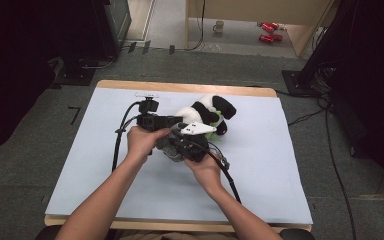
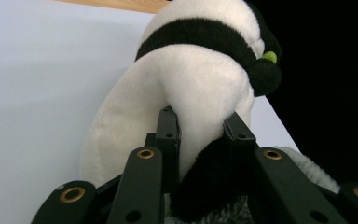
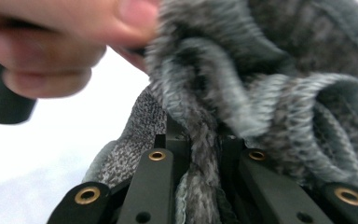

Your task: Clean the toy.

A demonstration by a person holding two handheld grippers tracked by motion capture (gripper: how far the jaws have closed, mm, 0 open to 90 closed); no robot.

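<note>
At the middle of the pale blue table [image 1: 105, 165], the left gripper [image 2: 200, 123] clamps the panda plush [image 2: 191, 74]; the right gripper [image 3: 200, 140] pinches a grey knitted sock [image 3: 270, 93] just below, crowding it.

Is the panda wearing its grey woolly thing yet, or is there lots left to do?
Not yet. Both grips look made: the left gripper pinches the panda low on its body, and the right gripper is clamped on a fold of the grey knit. In the high view the knit sits bunched by the hands, beside the panda, not on it. Pulling it over the toy seems to be what is left.
</note>
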